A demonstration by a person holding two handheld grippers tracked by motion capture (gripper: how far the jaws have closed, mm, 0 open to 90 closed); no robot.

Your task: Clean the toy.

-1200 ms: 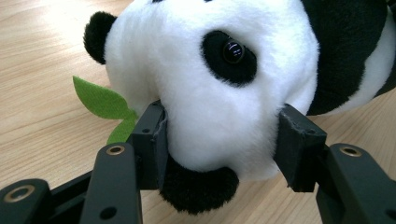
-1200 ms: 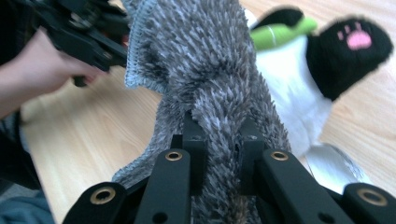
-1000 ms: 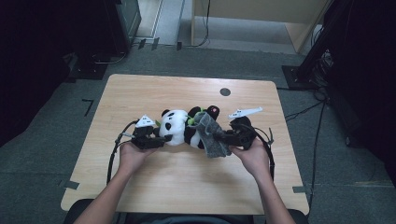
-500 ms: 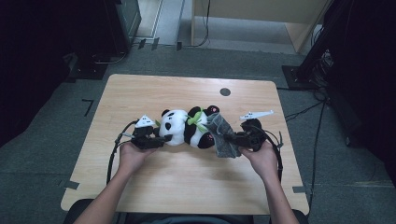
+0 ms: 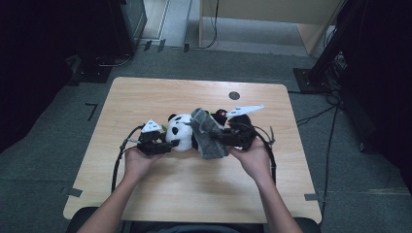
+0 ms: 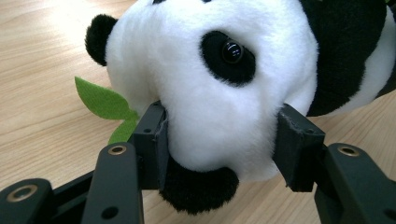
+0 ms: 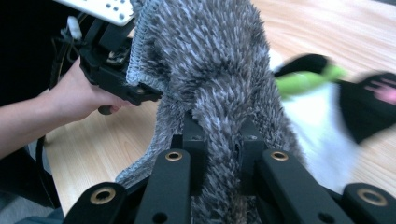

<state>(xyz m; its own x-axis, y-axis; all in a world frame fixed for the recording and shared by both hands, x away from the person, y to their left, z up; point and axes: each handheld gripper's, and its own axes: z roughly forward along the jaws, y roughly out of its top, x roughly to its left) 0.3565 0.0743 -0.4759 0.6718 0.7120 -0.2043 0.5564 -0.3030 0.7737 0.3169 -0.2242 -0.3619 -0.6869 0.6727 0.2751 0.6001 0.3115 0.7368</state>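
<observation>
Lab-like recording space, lone wooden table (image 5: pixel 145 97), grey carpet floor (image 5: pixel 340 160), floor cables (image 5: pixel 318 114), tape marks (image 5: pixel 91 110)

High view looks down on the table (image 5: pixel 145 194); both gripper views sit close, sharing the panda (image 6: pixel 219 93).

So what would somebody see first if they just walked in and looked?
Probably the toy panda lying mid-table, its white head squeezed between the left gripper jaws. Next, the fuzzy grey cloth pinched by the right gripper, draped over the panda's body.
</observation>
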